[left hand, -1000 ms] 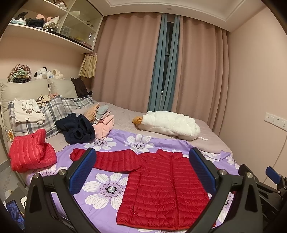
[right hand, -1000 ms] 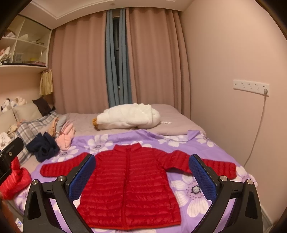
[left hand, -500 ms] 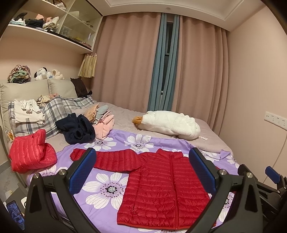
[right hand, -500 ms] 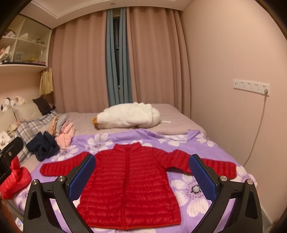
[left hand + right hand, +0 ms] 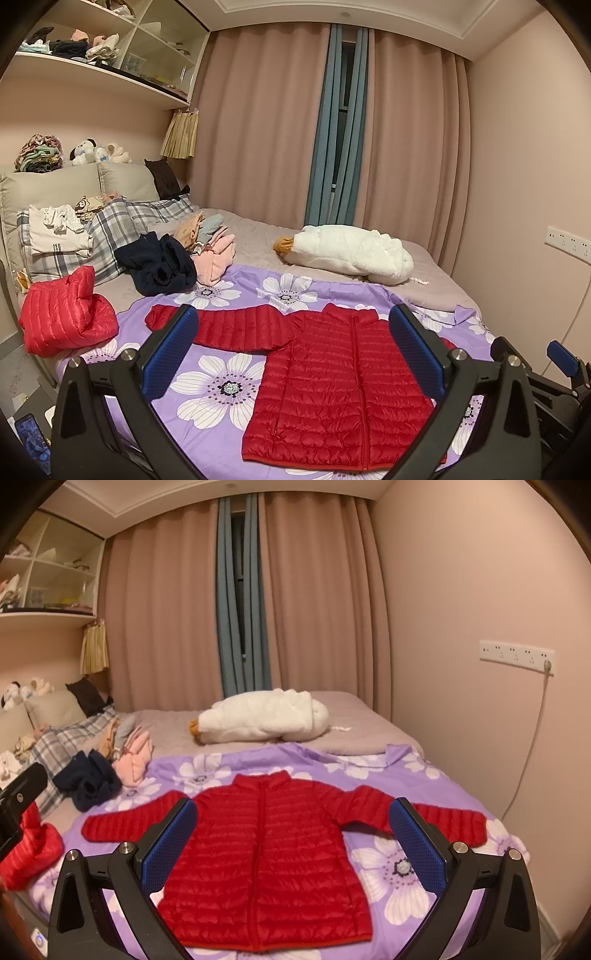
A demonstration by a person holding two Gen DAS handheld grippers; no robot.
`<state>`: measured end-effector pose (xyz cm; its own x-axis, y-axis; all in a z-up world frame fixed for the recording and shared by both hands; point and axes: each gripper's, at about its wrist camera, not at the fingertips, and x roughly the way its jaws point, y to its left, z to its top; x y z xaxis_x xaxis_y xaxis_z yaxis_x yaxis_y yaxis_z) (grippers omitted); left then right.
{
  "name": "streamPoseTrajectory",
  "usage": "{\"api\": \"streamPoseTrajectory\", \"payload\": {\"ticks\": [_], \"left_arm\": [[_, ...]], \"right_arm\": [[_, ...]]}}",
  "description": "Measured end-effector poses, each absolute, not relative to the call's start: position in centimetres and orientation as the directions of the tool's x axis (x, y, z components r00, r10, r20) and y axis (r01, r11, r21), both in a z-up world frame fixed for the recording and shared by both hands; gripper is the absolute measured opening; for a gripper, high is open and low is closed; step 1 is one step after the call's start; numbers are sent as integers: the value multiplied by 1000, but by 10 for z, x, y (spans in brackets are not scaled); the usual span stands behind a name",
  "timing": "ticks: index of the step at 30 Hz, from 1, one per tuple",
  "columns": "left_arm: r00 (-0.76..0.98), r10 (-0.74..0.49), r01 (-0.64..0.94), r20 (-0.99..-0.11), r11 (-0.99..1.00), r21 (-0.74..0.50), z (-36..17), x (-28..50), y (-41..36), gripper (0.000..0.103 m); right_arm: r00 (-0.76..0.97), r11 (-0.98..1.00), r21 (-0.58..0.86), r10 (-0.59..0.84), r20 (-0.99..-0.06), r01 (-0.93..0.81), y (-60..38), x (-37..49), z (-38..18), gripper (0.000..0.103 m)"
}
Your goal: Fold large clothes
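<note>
The bed (image 5: 362, 716) carries a purple flowered sheet (image 5: 402, 871) over its near half. A red jacket (image 5: 266, 853) lies flat on that sheet, zipped, collar toward the curtains, both sleeves spread out to the sides. Behind it rests a white plush goose (image 5: 258, 720); to the left sit a navy garment (image 5: 162, 264), pink clothes (image 5: 216, 256) and a second red jacket (image 5: 62, 314). The left gripper (image 5: 295, 354) and right gripper (image 5: 293, 843) hover above the jacket, jaws wide, holding nothing.

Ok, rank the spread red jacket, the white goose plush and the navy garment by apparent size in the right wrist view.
1. spread red jacket, though nearest the camera
2. white goose plush
3. navy garment
</note>
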<state>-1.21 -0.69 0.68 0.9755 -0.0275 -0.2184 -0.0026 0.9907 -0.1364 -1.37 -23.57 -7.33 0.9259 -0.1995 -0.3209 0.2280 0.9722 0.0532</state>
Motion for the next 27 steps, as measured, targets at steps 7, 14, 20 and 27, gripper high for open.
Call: {"api": "streamPoseTrajectory", "payload": {"ticks": [7, 14, 20, 27], "left_arm": [[974, -31, 0, -222, 990, -138, 5, -12, -6, 103], [974, -32, 1, -225, 990, -138, 4, -12, -6, 103], [973, -33, 1, -230, 990, -138, 2, -11, -5, 103], [970, -34, 1, -239, 990, -138, -2, -8, -6, 103]], "right_arm": [[925, 972, 50, -201, -323, 229, -235, -13, -74, 102], [924, 972, 48, -202, -325, 229, -234, -12, -75, 102], [924, 973, 47, -199, -327, 226, -233, -12, -75, 102], [920, 973, 48, -199, -338, 228, -233, -9, -78, 102]]}}
